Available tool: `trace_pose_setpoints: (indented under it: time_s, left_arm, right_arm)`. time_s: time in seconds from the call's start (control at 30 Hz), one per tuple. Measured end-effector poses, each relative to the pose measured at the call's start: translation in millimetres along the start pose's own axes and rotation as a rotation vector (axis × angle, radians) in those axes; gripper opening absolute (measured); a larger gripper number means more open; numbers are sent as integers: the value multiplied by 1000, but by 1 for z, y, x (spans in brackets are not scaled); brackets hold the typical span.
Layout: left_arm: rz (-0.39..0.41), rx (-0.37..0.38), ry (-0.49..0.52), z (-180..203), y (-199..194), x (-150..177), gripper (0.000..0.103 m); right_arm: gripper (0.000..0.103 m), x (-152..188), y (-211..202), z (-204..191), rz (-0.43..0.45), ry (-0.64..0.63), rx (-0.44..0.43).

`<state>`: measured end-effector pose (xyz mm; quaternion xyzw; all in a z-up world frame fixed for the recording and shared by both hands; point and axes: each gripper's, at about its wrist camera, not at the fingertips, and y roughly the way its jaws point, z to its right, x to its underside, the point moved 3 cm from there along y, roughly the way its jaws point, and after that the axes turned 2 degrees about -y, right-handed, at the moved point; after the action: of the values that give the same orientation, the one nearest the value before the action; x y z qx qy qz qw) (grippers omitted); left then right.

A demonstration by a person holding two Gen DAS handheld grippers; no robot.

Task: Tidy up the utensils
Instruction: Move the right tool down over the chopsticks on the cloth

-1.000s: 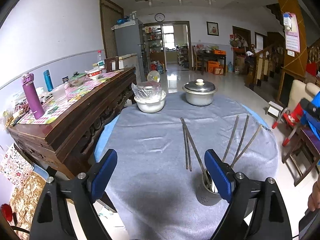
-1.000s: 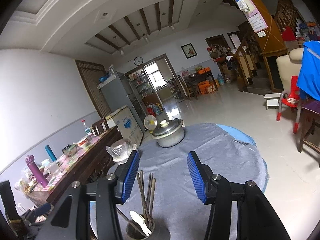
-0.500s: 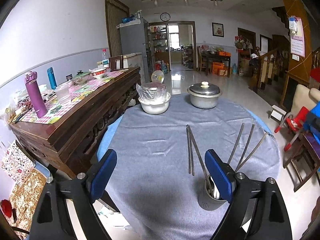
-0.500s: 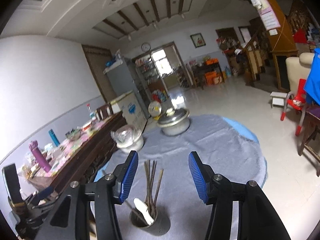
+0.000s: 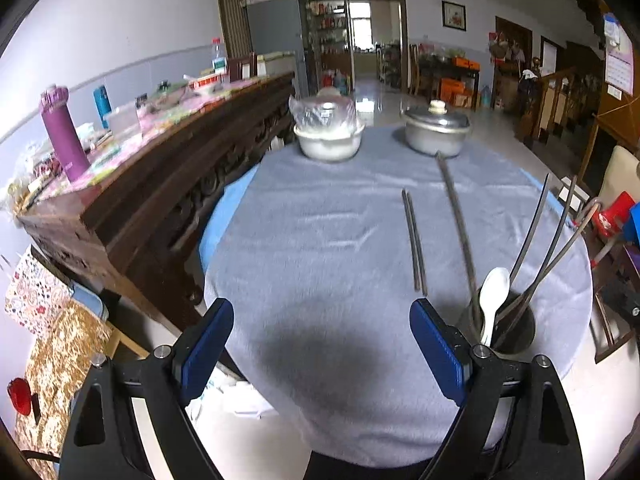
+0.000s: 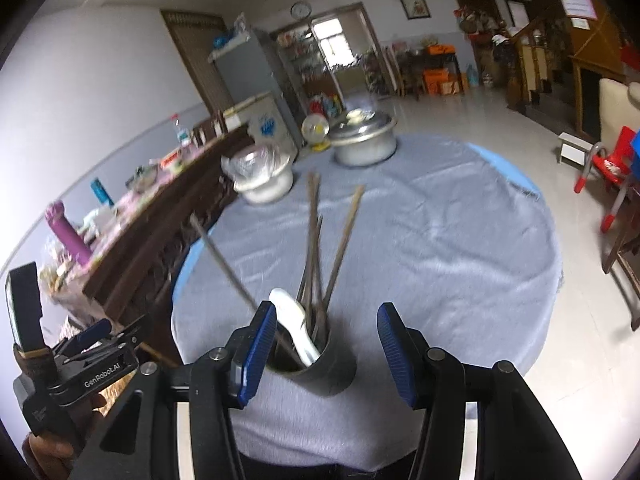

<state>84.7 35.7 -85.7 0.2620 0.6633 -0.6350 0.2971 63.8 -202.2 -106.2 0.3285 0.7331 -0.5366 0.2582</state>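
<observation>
Chopsticks are lying mid-worktop, far of my gaping left claw; I'm fearing the empty, spread right claw tipping the top-heavy holder.

A dark utensil cup holds chopsticks and a white spoon; two chopsticks lie flat nearby.

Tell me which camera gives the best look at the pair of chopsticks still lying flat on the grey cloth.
The left wrist view. There the loose chopsticks lie in full length on the cloth, side by side, left of the utensil holder. In the right wrist view I cannot pick them out; only the holder's upright chopsticks and the white spoon show.
</observation>
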Motion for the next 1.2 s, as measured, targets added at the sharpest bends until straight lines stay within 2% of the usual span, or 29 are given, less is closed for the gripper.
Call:
trace_pose_setpoints:
  time_s: [0.23, 0.43, 0.6, 0.83, 1.0, 1.1, 1.2]
  left_arm:
    - [10, 24, -27, -15, -2, 5, 90]
    - [-11, 26, -58, -31, 12, 3, 90]
    - [-41, 20, -68, -43, 28, -1, 90]
    - [-54, -11, -70, -57, 43, -11, 90]
    - [-85, -25, -90, -69, 69, -24, 90]
    - [-101, -33, -86, -67, 86, -34, 90]
    - [-117, -45, -68, -59, 101, -43, 90]
  right_arm:
    - [56, 2, 7, -29, -20, -68, 8]
    - [56, 1, 16, -51, -41, -111, 16]
    - [56, -8, 25, -62, -51, -121, 8]
    - [56, -33, 27, -71, -20, -136, -42]
    - [56, -67, 11, -51, 74, -98, -53]
    - [56, -91, 6, -22, 128, -36, -22]
    - [56, -109, 15, 12, 140, 34, 2]
